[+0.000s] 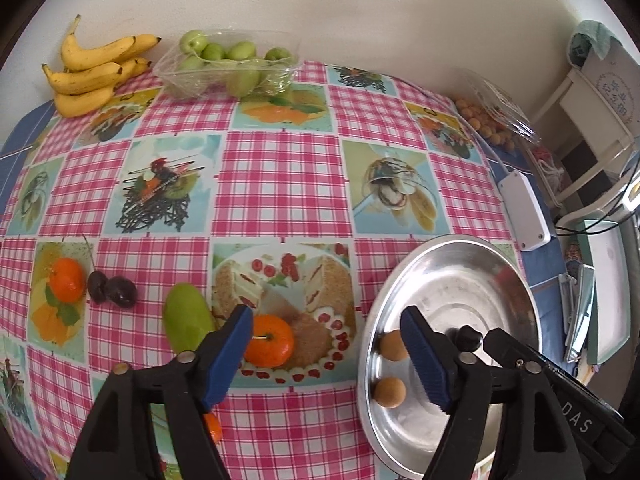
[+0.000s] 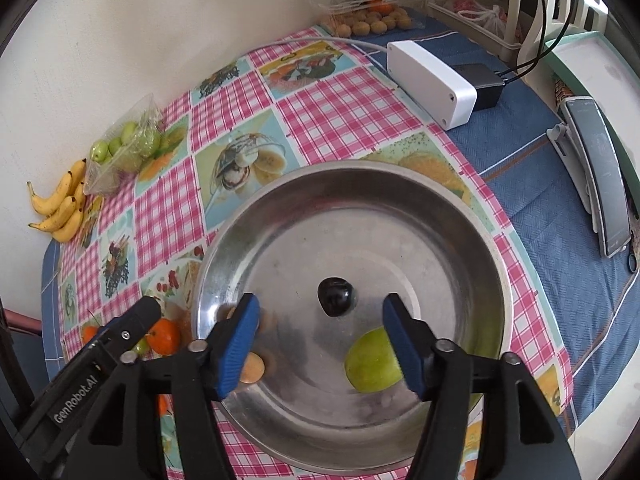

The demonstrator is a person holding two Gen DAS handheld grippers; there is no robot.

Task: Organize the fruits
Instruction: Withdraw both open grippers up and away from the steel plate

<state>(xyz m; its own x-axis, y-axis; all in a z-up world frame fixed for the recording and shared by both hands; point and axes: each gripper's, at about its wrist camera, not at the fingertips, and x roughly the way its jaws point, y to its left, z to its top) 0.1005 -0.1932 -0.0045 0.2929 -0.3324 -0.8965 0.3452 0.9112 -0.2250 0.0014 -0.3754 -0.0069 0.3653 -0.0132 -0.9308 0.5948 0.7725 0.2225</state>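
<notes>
Left gripper: fingers apart, nothing held, hovering beside the steel bowl's left rim. Tangerine on the cloth just outside that rim, directly ahead of the left blue pad, stem facing the camera. Green fruit farther out from the bowl, long axis running away from the fingers; twin cherries beyond it. Right gripper: also spread wide and empty, above the bowl. Inside the bowl: dark cherry, green fruit, small tan fruits. Likely next: tangerine, nearer the left hand.
</notes>
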